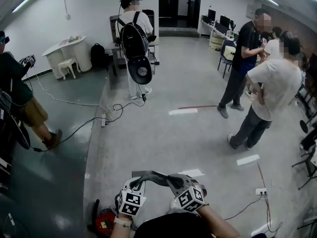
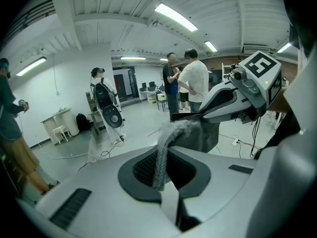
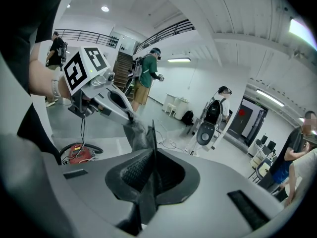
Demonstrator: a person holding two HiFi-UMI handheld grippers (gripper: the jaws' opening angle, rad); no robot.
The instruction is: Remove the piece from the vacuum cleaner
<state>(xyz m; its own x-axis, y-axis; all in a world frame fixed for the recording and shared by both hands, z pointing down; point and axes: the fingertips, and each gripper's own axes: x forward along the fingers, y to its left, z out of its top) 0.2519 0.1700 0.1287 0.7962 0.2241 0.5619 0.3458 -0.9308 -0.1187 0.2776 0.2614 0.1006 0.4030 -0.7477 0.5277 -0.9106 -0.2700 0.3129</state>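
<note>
Grey floor spreads beneath several standing people. At the head view's bottom centre, the left gripper [image 1: 134,184] and the right gripper [image 1: 176,182] each clamp one end of the grey piece [image 1: 154,176]. Its long axis runs left to right, just right of the red vacuum cleaner [image 1: 101,222].

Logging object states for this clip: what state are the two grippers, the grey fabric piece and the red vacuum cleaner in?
Grey fabric piece: held up in the air, pinched at both ends.
Left gripper: shut on the grey fabric piece.
Right gripper: shut on the grey fabric piece.
Red vacuum cleaner: on the floor, apart from the piece.
</note>
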